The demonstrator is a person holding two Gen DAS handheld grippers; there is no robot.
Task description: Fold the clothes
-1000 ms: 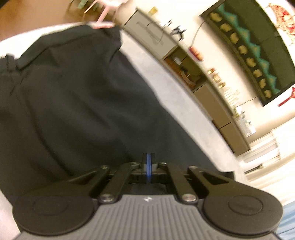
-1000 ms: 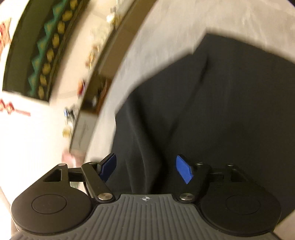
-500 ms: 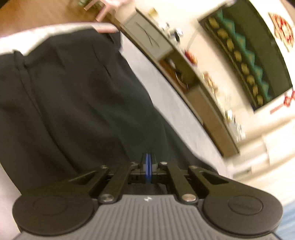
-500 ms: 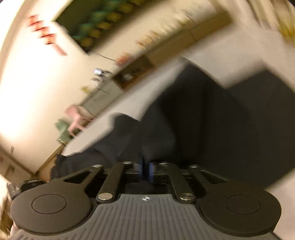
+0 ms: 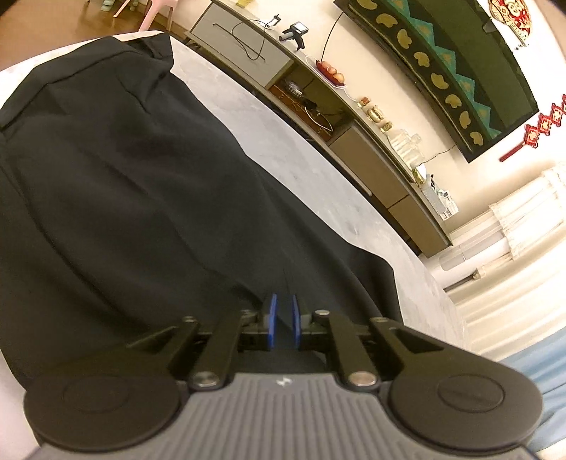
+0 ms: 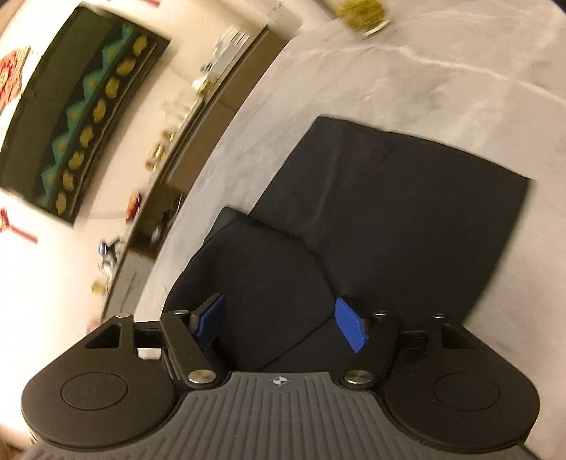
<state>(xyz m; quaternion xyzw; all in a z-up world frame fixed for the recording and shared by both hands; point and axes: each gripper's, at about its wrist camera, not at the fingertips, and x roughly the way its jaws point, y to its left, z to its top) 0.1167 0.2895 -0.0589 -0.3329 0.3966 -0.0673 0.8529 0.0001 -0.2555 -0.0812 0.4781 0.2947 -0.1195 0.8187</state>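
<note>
A black garment [image 5: 123, 194] lies spread on the grey marbled table [image 5: 283, 141]. My left gripper [image 5: 282, 318] sits low over the garment's near edge. Its jaws are opening, a narrow gap shows between the blue pads [image 5: 271, 318], and they press on nothing. In the right wrist view the garment [image 6: 406, 212] lies flat with a rounded fold [image 6: 254, 276] turned over on its near part. My right gripper [image 6: 279, 318] hovers over that fold with its jaws wide apart and closing. The cloth lies below and between the pads [image 6: 348, 329], untouched by them.
A long low sideboard [image 5: 353, 148] with small items on top runs along the wall beyond the table. A gold object [image 6: 361, 14] stands at the table's far end. Bare tabletop [image 6: 424, 70] surrounds the garment.
The left pads, pressed together before, now show a small gap. The right gripper's jaws were nearly together half a second ago and are wide apart now. Its view has swung back over the fold.
</note>
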